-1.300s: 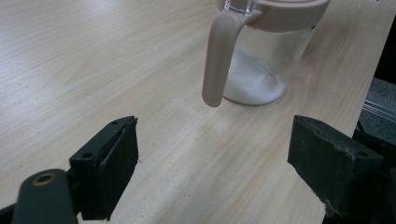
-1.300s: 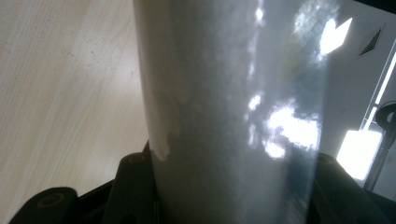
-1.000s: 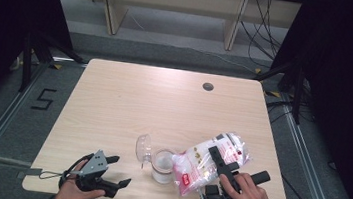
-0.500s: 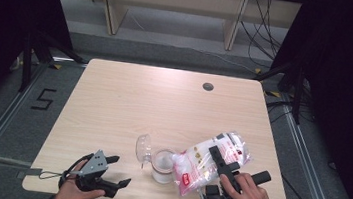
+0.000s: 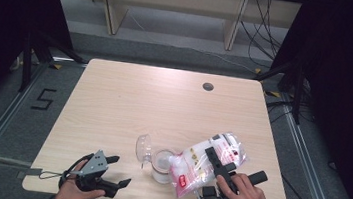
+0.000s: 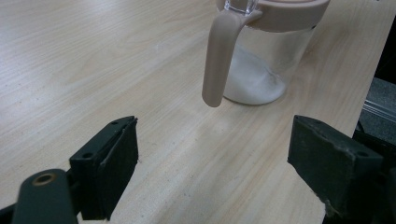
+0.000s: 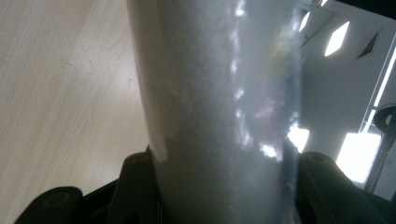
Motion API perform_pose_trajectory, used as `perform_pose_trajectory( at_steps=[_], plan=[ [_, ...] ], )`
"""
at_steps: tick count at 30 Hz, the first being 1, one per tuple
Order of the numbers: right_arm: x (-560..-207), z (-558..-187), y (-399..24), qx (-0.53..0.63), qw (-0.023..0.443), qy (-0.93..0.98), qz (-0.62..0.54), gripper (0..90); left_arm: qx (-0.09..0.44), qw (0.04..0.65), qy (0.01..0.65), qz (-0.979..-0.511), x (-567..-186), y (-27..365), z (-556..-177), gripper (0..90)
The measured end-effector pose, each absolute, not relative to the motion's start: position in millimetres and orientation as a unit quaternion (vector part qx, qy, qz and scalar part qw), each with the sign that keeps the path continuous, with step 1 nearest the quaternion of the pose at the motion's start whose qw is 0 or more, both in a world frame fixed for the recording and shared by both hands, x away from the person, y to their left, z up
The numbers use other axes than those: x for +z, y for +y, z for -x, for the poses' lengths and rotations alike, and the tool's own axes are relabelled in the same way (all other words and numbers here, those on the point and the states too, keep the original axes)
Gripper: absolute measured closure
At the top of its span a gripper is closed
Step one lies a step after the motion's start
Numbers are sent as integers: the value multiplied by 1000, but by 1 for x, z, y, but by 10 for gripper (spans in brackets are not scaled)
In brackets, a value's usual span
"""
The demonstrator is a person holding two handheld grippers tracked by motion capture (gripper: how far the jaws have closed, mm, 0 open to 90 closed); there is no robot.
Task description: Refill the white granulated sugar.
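Pads of my right gripper (image 5: 217, 163) clamp the clear plastic bag (image 5: 206, 162) of white granules from both sides; in the right gripper view the bag (image 7: 219, 116) fills the gap between the two jaws. The bag is tipped, its lower end over the mouth of the jar (image 5: 162, 164), near the tabletop's (image 5: 164, 103) front edge, right of centre. My left gripper (image 5: 117, 172) rests near the front-left corner, jaws wide apart and holding nothing, just left of the jar.

Jar status: clear body (image 6: 261, 70), beige rim and handle (image 6: 219, 56), hinged lid (image 5: 143, 148) swung open to its left. White granules cover the bottom in a sloped heap, well below the rim.

Progress, by my estimate: pouring is under way and far from finished. The bag remains mostly full. Remaining: continue filling, set the bag down, close the lid.
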State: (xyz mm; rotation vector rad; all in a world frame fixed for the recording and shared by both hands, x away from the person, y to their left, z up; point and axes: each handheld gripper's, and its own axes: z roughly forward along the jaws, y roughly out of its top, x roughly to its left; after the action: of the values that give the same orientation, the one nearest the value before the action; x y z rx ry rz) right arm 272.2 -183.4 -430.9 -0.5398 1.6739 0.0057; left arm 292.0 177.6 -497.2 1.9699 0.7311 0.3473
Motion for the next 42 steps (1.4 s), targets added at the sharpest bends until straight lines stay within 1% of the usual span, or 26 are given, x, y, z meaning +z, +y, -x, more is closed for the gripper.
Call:
perform_pose_trajectory(
  at_steps=[5, 12, 16, 22, 25, 26, 30, 39, 42],
  plan=[
    [-432, -271, -187, 7, 641, 737, 215, 592, 141, 486, 301, -808, -498, 177, -292, 157],
    [-431, -269, -179, 12, 640, 729, 242, 595, 141, 486, 301, -808, -498, 177, -292, 157],
    [-430, -269, -179, 13, 634, 737, 234, 598, 140, 486, 301, -808, -498, 177, -292, 157],
    [-427, -271, -183, 12, 643, 729, 237, 602, 141, 486, 301, -808, -498, 177, -292, 157],
    [-429, -270, -186, 16, 643, 735, 215, 605, 141, 486, 301, -808, -498, 177, -292, 157],
    [-426, -271, -185, 15, 645, 729, 231, 607, 140, 486, 301, -808, -498, 177, -292, 157],
    [-429, -270, -186, 28, 642, 736, 215, 609, 141, 486, 301, -808, -497, 178, -292, 157],
    [-427, -271, -185, 18, 643, 730, 232, 611, 138, 485, 301, -809, -497, 178, -292, 157],
    [-429, -270, -187, 19, 638, 740, 211, 612, 142, 485, 300, -809, -497, 178, -292, 157]
  ],
)
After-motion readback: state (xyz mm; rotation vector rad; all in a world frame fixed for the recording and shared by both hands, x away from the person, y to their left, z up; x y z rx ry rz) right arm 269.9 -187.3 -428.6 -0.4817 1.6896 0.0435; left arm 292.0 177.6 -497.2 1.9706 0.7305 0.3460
